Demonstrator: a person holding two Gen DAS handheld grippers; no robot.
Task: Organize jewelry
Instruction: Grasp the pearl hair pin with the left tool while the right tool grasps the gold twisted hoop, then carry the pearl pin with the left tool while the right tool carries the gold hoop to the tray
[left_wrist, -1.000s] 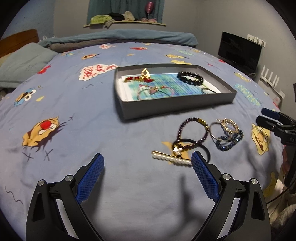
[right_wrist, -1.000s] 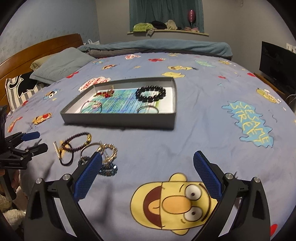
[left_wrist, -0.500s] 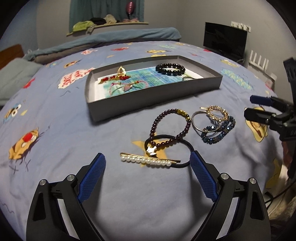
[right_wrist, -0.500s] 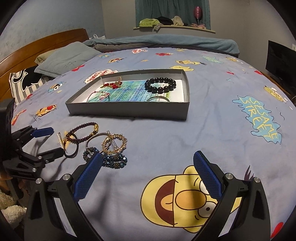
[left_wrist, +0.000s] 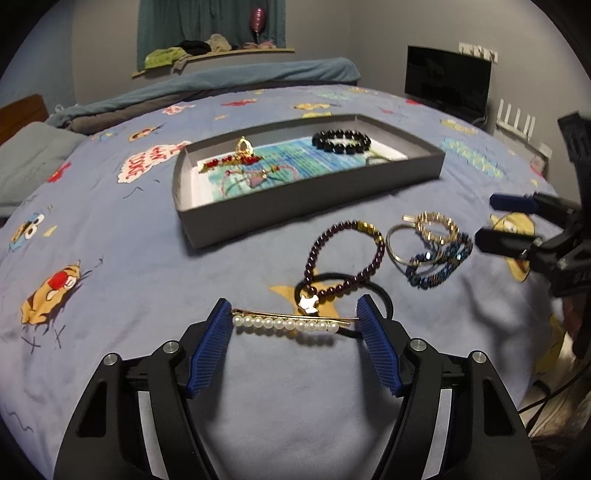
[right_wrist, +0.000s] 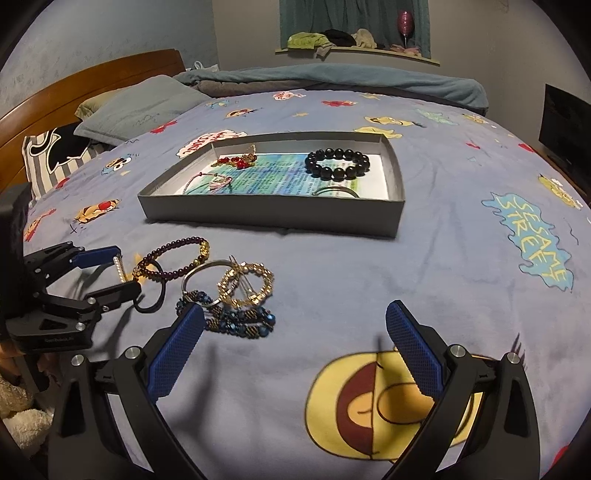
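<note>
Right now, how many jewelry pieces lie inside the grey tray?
4: red charm back left, pink cord front left, black bead bracelet back right, silver bangle front right; more may hide.

The left gripper (left_wrist: 293, 321) stands open, its blue fingers (left_wrist: 208, 350) bracketing the ends of a pearl clip (left_wrist: 286, 324) on the bed (left_wrist: 129, 258). Beyond lie a hair tie (left_wrist: 386, 299), bracelets (left_wrist: 430, 251) and a grey tray (left_wrist: 295, 199); the right gripper (left_wrist: 496, 223) is at right
</note>
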